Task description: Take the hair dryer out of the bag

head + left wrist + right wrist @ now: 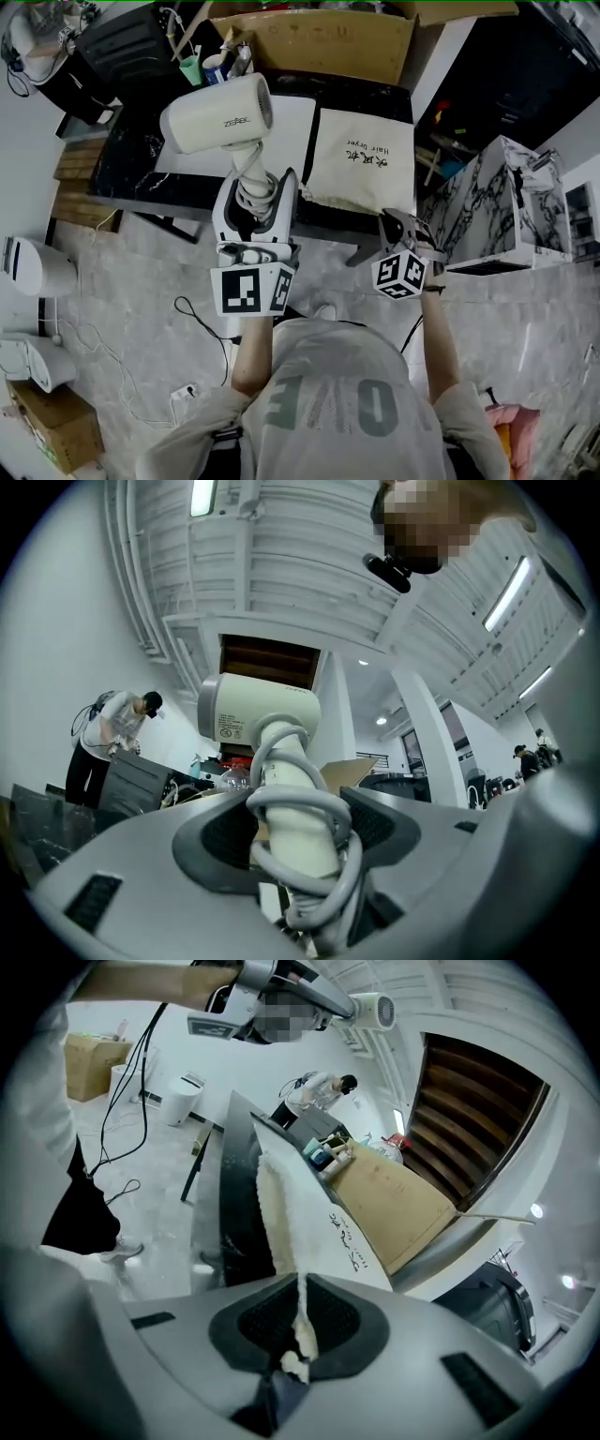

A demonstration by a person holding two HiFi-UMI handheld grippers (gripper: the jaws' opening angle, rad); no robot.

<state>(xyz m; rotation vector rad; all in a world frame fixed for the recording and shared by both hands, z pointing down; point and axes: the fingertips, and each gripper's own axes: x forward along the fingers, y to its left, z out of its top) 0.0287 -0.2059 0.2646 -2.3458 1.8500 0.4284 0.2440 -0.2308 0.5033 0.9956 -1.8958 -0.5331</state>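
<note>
The left gripper [254, 187] is clamped on the handle of the cream plastic hair dryer [217, 114]. A grey cord [309, 803] is wound round and round that handle, and the jaws squeeze the handle and the cord together. The hair dryer is out of the bag. It is held up in the air above the black bench with white marble lines [131, 173], and its fat round head points to the left in the head view. Right under it, a flat white sheet [286, 127] lies on the bench.

The cream cloth bag with black writing [361, 159] lies flat on the bench, just beside the white sheet on its right side. The right gripper [401, 225] is at the near edge of the bag. Its jaws are almost together and pinch a thin bit of the bag's cloth between them.

Behind the bag and the sheet, a big brown cardboard box [319, 37] stands at the back of the bench. A green cup [190, 68] stands at the back too, left of the box. In the left gripper view, another person [108, 733] stands far off, bent over a dark box.
</note>
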